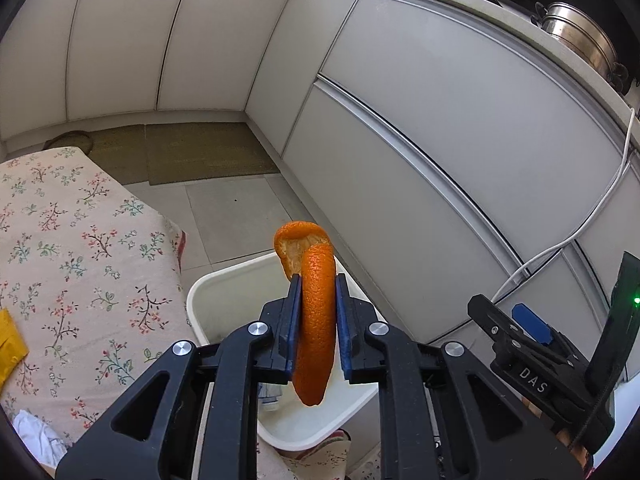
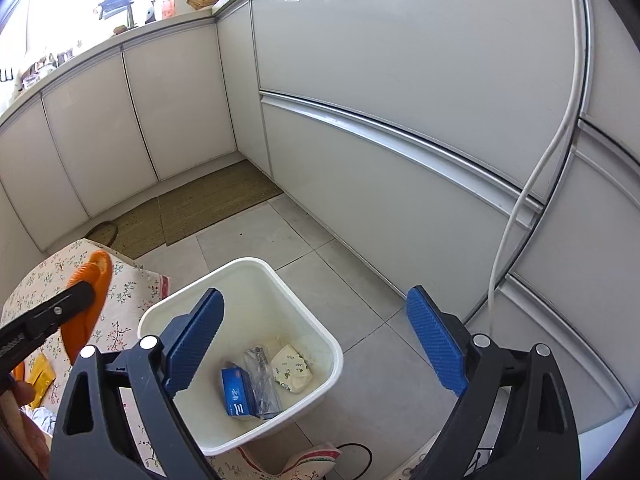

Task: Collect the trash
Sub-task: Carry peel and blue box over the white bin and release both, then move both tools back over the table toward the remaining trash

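Observation:
My left gripper (image 1: 317, 280) is shut on a long orange peel (image 1: 316, 320) and holds it above the white trash bin (image 1: 208, 284). In the right wrist view the peel (image 2: 90, 308) and the left gripper (image 2: 52, 314) hang over the floral-cloth table edge, left of the bin (image 2: 240, 272). My right gripper (image 2: 316, 300) is open and empty above the bin. Inside the bin lie a blue carton (image 2: 236, 394), a clear wrapper (image 2: 262, 376) and a crumpled napkin (image 2: 292, 366).
A table with a floral cloth (image 1: 80, 248) stands left of the bin, with a yellow packet (image 2: 40, 376) and white tissue (image 1: 36, 436) on it. White cabinets (image 1: 440, 128) wall the back and right. A white cable (image 2: 516, 216) hangs down. Woven mats (image 2: 208, 200) lie on the tiled floor.

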Available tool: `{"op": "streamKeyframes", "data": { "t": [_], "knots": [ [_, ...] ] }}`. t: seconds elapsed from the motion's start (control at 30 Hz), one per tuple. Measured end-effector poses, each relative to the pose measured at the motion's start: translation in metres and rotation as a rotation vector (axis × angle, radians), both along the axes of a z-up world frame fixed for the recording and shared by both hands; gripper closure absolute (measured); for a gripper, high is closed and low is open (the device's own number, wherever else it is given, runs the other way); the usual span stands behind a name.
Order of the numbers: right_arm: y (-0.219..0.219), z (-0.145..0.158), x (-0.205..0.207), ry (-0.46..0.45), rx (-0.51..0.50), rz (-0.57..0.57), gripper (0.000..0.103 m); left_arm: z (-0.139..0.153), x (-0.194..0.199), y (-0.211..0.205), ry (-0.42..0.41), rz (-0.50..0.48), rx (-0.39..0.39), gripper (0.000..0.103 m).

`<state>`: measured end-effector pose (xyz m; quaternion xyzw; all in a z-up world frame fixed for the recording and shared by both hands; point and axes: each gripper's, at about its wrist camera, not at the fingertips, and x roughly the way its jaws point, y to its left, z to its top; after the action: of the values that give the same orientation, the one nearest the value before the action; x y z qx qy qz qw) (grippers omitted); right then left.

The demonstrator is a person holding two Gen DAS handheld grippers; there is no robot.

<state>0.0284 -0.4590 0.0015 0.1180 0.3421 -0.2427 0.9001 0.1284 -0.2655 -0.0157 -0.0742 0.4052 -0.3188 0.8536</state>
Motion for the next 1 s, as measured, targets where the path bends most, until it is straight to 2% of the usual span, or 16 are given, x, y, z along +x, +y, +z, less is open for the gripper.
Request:
{"op": "streamKeyframes", "data": {
  "t": [0.07,0.13,0.2,0.3,0.43,0.7,1.0],
  "knots": [
    [0.001,-0.001,-0.002,-0.005,-0.002,-0.008,0.013,-0.002,0.002,-0.005,0.012,0.002,0.008,0.082],
    [0.0,0.0,-0.002,-0.01,0.0,-0.017,0.013,-0.003,0.004,-0.007,0.036,0.008,0.002,0.07],
    [-0.003,0.0,-0.004,-0.011,0.001,-0.027,0.013,-0.002,0.004,-0.005,0.039,0.03,-0.003,0.043],
    [-0.005,-0.001,-0.004,-0.006,0.003,-0.03,0.013,0.003,0.001,-0.004,0.027,0.038,0.007,0.041],
    [-0.002,0.0,-0.003,-0.009,-0.001,-0.019,0.013,0.006,-0.005,-0.001,0.006,0.07,0.063,0.035],
    [0.014,0.006,-0.002,-0.04,-0.005,0.035,0.009,0.015,-0.026,0.033,-0.043,0.248,0.206,0.017],
    [0.062,0.01,0.008,-0.043,-0.03,0.173,0.008,0.02,-0.045,0.088,-0.059,0.402,0.319,0.015]
  ]
}}
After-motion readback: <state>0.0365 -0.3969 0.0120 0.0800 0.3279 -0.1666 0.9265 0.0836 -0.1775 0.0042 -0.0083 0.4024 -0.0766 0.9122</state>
